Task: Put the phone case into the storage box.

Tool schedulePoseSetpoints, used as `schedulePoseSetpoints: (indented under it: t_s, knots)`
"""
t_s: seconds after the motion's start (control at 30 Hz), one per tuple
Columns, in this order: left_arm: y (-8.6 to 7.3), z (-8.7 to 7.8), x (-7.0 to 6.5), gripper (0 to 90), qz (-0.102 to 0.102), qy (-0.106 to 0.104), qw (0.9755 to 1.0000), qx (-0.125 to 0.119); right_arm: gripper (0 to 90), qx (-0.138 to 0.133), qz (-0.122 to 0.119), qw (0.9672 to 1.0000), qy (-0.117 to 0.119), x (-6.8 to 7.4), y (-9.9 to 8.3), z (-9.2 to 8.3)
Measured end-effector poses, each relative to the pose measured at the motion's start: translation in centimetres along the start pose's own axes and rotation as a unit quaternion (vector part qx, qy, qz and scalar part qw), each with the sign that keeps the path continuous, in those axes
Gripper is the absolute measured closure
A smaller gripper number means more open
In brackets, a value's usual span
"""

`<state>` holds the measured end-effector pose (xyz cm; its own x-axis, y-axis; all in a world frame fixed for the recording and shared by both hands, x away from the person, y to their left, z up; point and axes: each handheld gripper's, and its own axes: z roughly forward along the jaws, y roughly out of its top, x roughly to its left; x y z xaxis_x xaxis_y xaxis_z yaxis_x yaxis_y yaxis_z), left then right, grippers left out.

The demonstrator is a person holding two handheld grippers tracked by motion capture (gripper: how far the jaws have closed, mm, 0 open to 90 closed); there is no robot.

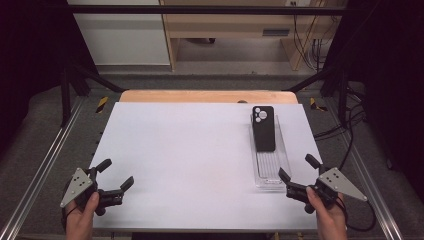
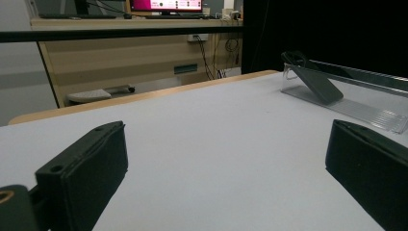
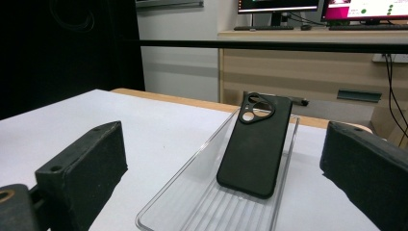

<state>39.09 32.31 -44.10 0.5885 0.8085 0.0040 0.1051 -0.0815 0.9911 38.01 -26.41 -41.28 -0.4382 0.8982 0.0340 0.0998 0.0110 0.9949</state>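
A black phone case (image 1: 263, 128) with a round camera cut-out leans in a clear plastic tray (image 1: 270, 167) on the right side of the white table. In the right gripper view the phone case (image 3: 255, 144) rests tilted against the far end of the tray (image 3: 192, 202), straight ahead of the jaws. My right gripper (image 1: 299, 174) sits open at the table's near right, just beside the tray's near end, holding nothing. My left gripper (image 1: 116, 174) is open at the near left with nothing between its jaws. The left gripper view has the case (image 2: 315, 83) far off to the right.
The white table top (image 1: 190, 160) has a wooden strip (image 1: 207, 96) along its far edge. Metal rails (image 1: 42, 165) run down both sides. Cables (image 1: 350, 125) lie on the floor to the right. A wooden desk (image 3: 312, 67) with monitors stands beyond.
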Motion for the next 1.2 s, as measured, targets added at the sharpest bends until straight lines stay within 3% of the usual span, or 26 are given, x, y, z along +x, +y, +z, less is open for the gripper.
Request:
schedulePoseSetpoints:
  t_s: [0.63,1.2]
  knots:
    - [0.0,0.2,-0.2,1.1,0.004,-0.007,1.0,0.002,2.3,0.001,-0.003,0.9999,0.016,1.4,-0.7,1.9]
    - [0.1,0.5,-0.6,1.1,-0.003,-0.031,0.9995,-0.005,2.3,0.003,-0.002,0.9993,0.036,2.3,-1.3,3.6]
